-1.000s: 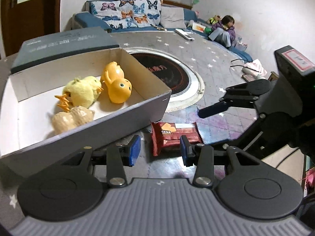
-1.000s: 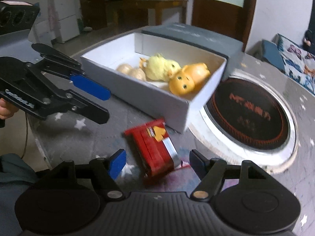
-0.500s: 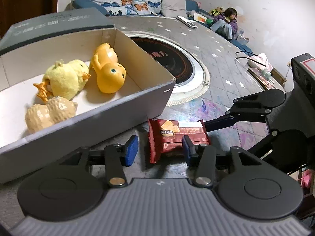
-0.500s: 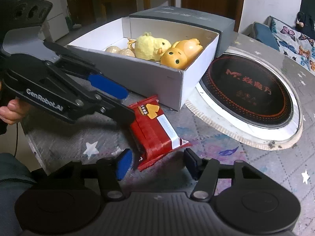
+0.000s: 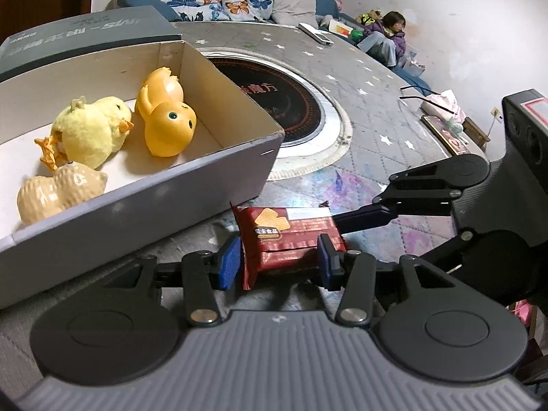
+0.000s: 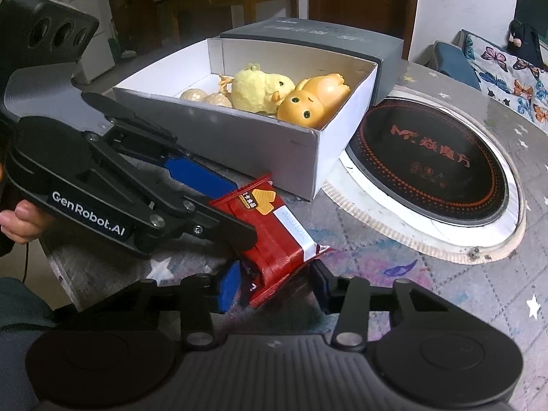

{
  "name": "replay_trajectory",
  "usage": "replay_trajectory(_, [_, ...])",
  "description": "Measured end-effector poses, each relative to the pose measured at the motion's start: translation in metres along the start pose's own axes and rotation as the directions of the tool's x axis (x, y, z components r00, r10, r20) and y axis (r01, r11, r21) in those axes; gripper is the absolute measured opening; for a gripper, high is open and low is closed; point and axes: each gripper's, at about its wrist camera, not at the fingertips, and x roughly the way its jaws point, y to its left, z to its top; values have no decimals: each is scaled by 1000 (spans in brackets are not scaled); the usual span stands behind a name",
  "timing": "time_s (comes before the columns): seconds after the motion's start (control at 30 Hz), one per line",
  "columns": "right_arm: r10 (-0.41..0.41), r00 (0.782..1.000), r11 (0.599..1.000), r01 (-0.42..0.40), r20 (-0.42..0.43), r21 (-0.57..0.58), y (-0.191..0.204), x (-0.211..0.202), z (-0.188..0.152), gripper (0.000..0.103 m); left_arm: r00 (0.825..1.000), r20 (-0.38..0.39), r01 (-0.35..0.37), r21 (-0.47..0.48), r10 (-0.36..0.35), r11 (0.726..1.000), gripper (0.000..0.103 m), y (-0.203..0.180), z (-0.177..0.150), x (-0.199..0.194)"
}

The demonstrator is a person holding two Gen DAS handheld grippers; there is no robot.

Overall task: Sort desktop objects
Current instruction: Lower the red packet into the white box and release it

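While both claws pinch wafer packet (image 5: 287, 236) | box wall (image 5: 144, 215) alongside

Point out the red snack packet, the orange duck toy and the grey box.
red snack packet (image 5: 284, 236), left wrist view, front face of wrapper.
orange duck toy (image 5: 169, 128), left wrist view, its head.
grey box (image 6: 239, 140), right wrist view, near outer wall.

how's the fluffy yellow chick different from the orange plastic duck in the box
The fluffy yellow chick has a matte, fuzzy coat; the orange plastic duck is smooth and shiny. The chick is pale yellow with orange feet and beak, while the duck is one deep orange all over. The duck lies nearer the box's end wall, the chick more toward the middle. Both lie on their sides, touching, inside the same open box.
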Motion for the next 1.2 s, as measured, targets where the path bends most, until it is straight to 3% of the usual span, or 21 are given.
replay_trajectory(0.43, [16, 999, 1000, -15, 38, -27, 14, -23, 7, 42, 999, 49, 0, -17, 1, 1000, 48, -11, 1, -32])
replay_trajectory(0.8, [13, 988, 992, 8, 156, -129, 26, -45, 61, 39, 978, 199, -56, -59, 67, 997, 48, 3, 28, -87])
replay_trajectory(1.03, [27, 980, 987, 5, 197, -162, 21, -22, 108, 39, 965, 229, -104, -123, 130, 987, 48, 37, 52, -87])
replay_trajectory(1.2, [70, 984, 988, -46, 163, -148, 13, 7, 128, 39, 970, 187, -123, -171, 155, 977, 48, 64, 58, -71])
